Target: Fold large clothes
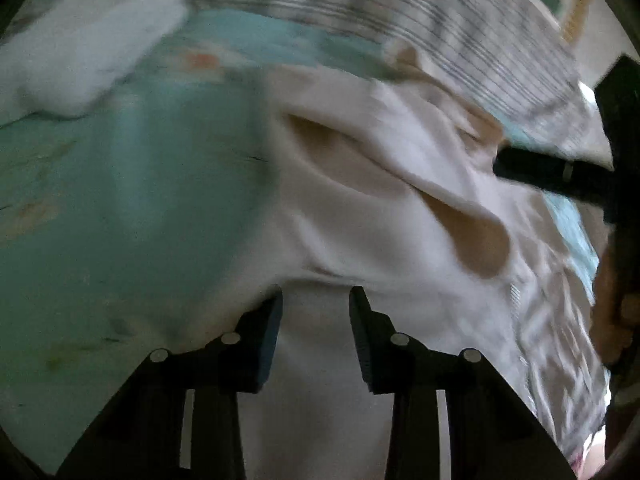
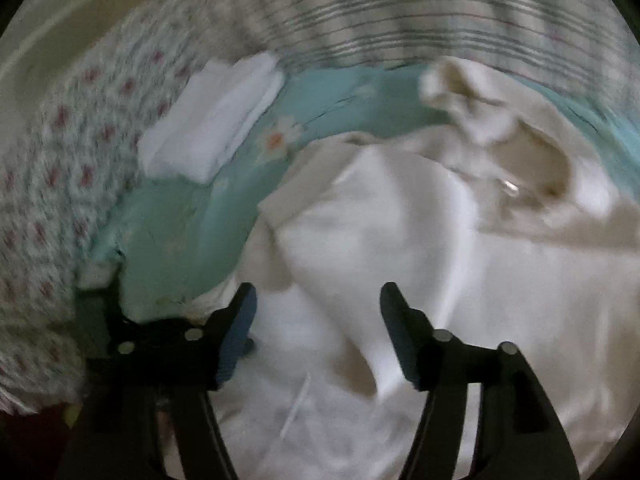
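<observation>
A: We have the big cream-white soft cotton garment (image 2: 400, 240) rumpled on the pale turquoise flowered bedsheet (image 2: 320, 96), with a folded white cloth (image 2: 216, 120) lying apart on the sheet beyond it.

B: Our left gripper (image 1: 316, 300) hovers over its near edge, jaws parted and grasping nothing. The right gripper (image 2: 318, 300) is spread wider above a raised fold, also empty.

A: We judge it light, limp and a little slippery; it will sag and drag rather than hold shape.

B: So we should pinch a hemmed edge or corner on each side, through both layers, not the loose middle.
</observation>
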Demonstrator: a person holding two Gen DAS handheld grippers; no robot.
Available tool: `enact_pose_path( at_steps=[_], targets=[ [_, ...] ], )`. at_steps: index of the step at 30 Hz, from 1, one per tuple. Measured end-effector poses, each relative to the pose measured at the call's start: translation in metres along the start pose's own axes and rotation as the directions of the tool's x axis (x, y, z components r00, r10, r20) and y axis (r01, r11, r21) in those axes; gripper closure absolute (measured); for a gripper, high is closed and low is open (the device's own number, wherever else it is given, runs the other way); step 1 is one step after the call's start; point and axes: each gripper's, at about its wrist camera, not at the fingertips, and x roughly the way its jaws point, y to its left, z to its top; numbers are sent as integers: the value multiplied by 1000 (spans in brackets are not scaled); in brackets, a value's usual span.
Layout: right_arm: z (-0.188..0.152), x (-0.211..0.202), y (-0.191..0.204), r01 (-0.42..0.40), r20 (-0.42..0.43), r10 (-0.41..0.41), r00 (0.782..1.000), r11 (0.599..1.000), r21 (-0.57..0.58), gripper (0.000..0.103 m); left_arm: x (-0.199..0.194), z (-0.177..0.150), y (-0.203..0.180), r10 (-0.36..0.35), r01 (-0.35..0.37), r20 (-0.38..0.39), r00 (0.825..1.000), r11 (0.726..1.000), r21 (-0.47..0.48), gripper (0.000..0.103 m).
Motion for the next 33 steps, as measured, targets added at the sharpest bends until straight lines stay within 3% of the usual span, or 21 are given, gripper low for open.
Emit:
enact_pose_path(
  at_steps=[4, 7, 9, 10, 15, 17, 21, 24, 27, 28, 29, 31, 33],
  targets=[
    [8, 44, 28, 94, -35, -100, 994, 987, -134, 36, -2, 1, 28, -35, 37, 17, 999, 993, -116, 76],
    [10, 66, 34, 201, -13, -207, 978, 962, -183, 39, -1, 3, 24, -5, 7, 18, 1000, 995, -97, 76],
    [11, 67, 24, 216, -15, -220, 975, 967, -137, 75, 1, 4, 23, 8, -7, 14, 1000, 996, -88, 76],
    [11, 61, 16, 220, -10, -222, 975, 971, -89, 102, 1, 4, 24, 9, -7, 14, 1000, 996, -90, 76],
    [-9, -8, -32, 232, 109, -250, 962, 960, 158, 101, 5, 6, 18, 4, -2, 17, 1000, 995, -100, 76],
    [-32, -36, -60, 229, 124, -271, 954, 933, 279, 101, 5, 6, 17, 8, -6, 18, 1000, 995, -98, 76],
    [-93, -69, -126, 206, 80, -287, 955, 829, 520, 100, 5, 6, 17, 12, -10, 18, 1000, 995, -97, 76],
    [-124, -80, -154, 211, 42, -297, 954, 762, 612, 92, 4, 6, 16, 15, -13, 19, 1000, 995, -96, 76],
    [-134, -90, -163, 186, 59, -290, 955, 744, 642, 86, 4, 6, 17, 14, -12, 20, 1000, 995, -96, 76],
    [-130, -89, -164, 168, 72, -276, 959, 751, 638, 77, 4, 6, 17, 14, -12, 20, 1000, 995, -97, 76],
    [-128, -90, -164, 155, 86, -268, 960, 759, 633, 59, 4, 6, 17, 13, -11, 20, 1000, 995, -97, 76],
    [-122, -93, -165, 145, 120, -278, 953, 766, 626, 35, 4, 6, 18, 11, -9, 20, 1000, 995, -98, 76],
    [-121, -95, -172, 165, 123, -314, 942, 747, 644, 34, 4, 6, 19, 9, -6, 22, 1000, 994, -106, 77]
  ],
)
